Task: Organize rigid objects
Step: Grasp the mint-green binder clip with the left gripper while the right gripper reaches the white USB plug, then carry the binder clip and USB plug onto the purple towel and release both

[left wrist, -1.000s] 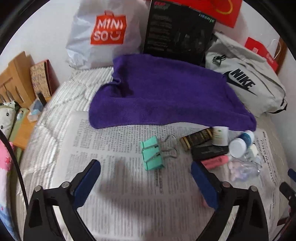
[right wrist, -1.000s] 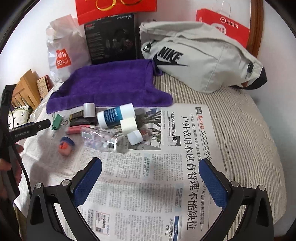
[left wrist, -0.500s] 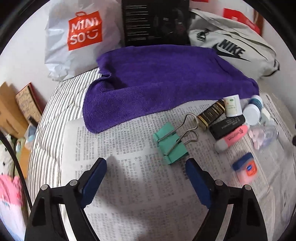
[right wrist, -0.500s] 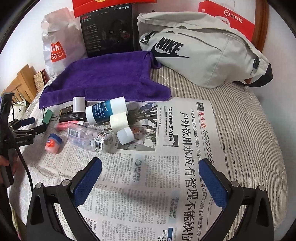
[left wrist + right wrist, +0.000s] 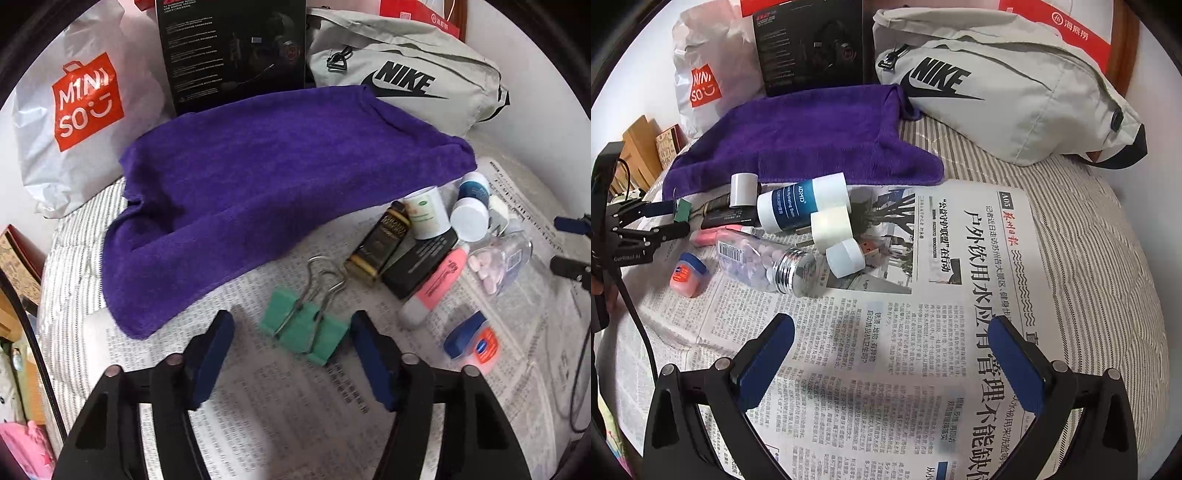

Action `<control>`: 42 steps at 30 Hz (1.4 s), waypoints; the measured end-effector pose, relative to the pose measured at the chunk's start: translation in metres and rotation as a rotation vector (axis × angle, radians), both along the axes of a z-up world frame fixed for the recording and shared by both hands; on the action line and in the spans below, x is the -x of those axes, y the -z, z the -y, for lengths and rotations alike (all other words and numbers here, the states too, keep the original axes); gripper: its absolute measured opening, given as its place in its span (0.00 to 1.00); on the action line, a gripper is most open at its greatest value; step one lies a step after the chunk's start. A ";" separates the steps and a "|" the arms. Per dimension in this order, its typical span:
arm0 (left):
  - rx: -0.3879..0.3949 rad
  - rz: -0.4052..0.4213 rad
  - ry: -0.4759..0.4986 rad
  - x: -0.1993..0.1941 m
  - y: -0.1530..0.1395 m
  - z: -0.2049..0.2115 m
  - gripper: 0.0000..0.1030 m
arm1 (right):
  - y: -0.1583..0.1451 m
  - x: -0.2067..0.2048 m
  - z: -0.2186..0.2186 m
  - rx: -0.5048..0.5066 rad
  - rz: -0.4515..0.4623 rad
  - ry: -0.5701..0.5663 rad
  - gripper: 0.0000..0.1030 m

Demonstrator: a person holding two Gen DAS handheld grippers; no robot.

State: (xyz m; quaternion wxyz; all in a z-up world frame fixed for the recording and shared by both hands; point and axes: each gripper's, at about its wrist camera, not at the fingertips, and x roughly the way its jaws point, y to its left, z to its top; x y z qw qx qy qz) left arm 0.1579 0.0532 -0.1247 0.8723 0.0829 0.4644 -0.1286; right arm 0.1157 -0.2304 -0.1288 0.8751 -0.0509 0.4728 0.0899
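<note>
A green binder clip (image 5: 304,330) lies on the newspaper (image 5: 280,417), its wire handles pointing away. My left gripper (image 5: 293,326) is open, its blue pads on either side of the clip, close to it but apart. From the right wrist view the left gripper (image 5: 670,219) shows at the far left with the clip (image 5: 681,210) between its fingers. A pile of small items lies right of the clip: a gold-black tube (image 5: 382,243), a pink tube (image 5: 434,288), a pill bottle (image 5: 764,266), a blue-white bottle (image 5: 798,205). My right gripper (image 5: 892,360) is open and empty over the newspaper.
A purple towel (image 5: 277,184) lies behind the items. A Miniso bag (image 5: 81,107), a black box (image 5: 232,51) and a grey Nike bag (image 5: 1004,92) stand at the back. A small blue-capped jar (image 5: 472,339) sits near the pile. The striped bed surface (image 5: 1108,258) extends right.
My left gripper has moved forward to the binder clip and narrowed, so its pads now flank the clip. The right gripper has come slightly closer to the pile.
</note>
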 end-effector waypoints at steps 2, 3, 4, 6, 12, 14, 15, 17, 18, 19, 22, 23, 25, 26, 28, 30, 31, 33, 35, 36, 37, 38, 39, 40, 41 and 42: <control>0.010 0.011 0.004 0.002 0.000 0.004 0.48 | 0.001 -0.001 -0.001 -0.003 -0.004 -0.001 1.00; 0.012 0.015 0.006 0.004 0.000 0.007 0.46 | 0.002 -0.001 -0.002 -0.003 -0.004 -0.003 1.00; 0.004 0.019 0.001 0.006 0.000 0.009 0.46 | 0.001 -0.001 -0.004 -0.002 -0.003 -0.007 1.00; 0.008 0.022 -0.003 0.011 0.000 0.010 0.46 | 0.000 -0.001 -0.005 0.001 0.006 -0.013 1.00; 0.008 0.015 -0.077 0.022 0.000 0.012 0.46 | 0.001 -0.009 -0.002 0.000 0.015 -0.014 1.00; 0.001 0.020 -0.103 0.024 0.000 0.013 0.46 | 0.003 -0.013 -0.001 0.005 0.008 -0.016 1.00; -0.007 0.025 -0.105 0.025 0.000 0.014 0.46 | 0.005 -0.015 0.000 0.009 0.008 -0.020 1.00; -0.014 0.031 -0.088 0.025 0.001 0.014 0.47 | 0.006 -0.017 0.001 0.008 0.006 -0.031 1.00; -0.023 0.035 -0.072 0.025 0.001 0.013 0.51 | 0.007 -0.019 0.001 0.000 0.007 -0.043 1.00; -0.043 0.042 -0.065 0.023 0.001 0.011 0.60 | 0.007 -0.020 0.002 -0.008 0.008 -0.055 1.00; -0.024 0.030 -0.059 0.017 0.003 0.005 0.70 | 0.009 -0.028 0.002 -0.008 0.011 -0.074 0.99; -0.007 0.024 -0.057 0.016 0.003 0.004 0.67 | 0.011 -0.032 0.001 -0.002 0.015 -0.081 0.99; 0.013 0.023 -0.046 0.014 0.003 0.004 0.62 | 0.014 -0.038 0.000 0.002 0.010 -0.092 0.95; 0.013 0.025 -0.040 0.015 0.003 0.005 0.55 | 0.017 -0.041 -0.001 0.001 0.003 -0.101 0.91; 0.013 0.026 -0.028 0.016 0.002 0.010 0.46 | 0.022 -0.049 -0.004 -0.004 -0.016 -0.116 0.85; -0.010 0.027 -0.028 0.016 0.001 0.015 0.45 | 0.023 -0.053 -0.008 -0.003 -0.003 -0.131 0.84; -0.018 0.025 -0.032 0.016 0.001 0.016 0.44 | 0.023 -0.054 -0.010 -0.003 0.006 -0.143 0.83; -0.018 0.019 -0.043 0.018 0.001 0.018 0.44 | 0.022 -0.055 -0.014 -0.004 0.016 -0.160 0.78; -0.006 0.016 -0.072 0.018 0.001 0.018 0.44 | 0.021 -0.054 -0.016 -0.002 0.018 -0.175 0.71; -0.005 0.018 -0.083 0.018 0.001 0.018 0.44 | 0.021 -0.053 -0.017 -0.003 0.017 -0.180 0.69; -0.008 0.024 -0.089 0.019 0.001 0.019 0.44 | 0.020 -0.051 -0.017 -0.005 0.016 -0.179 0.65; -0.007 0.028 -0.093 0.020 0.001 0.019 0.44 | 0.020 -0.049 -0.017 -0.006 0.016 -0.177 0.63; 0.001 0.028 -0.102 0.020 0.002 0.018 0.44 | 0.020 -0.048 -0.017 -0.006 0.018 -0.176 0.62; 0.010 0.028 -0.111 0.020 0.002 0.017 0.44 | 0.020 -0.047 -0.018 -0.005 0.021 -0.176 0.60; 0.013 0.029 -0.116 0.020 0.002 0.017 0.44 | 0.020 -0.046 -0.019 -0.003 0.022 -0.175 0.59; 0.014 0.031 -0.118 0.021 0.003 0.016 0.44 | 0.020 -0.046 -0.019 -0.008 0.019 -0.170 0.58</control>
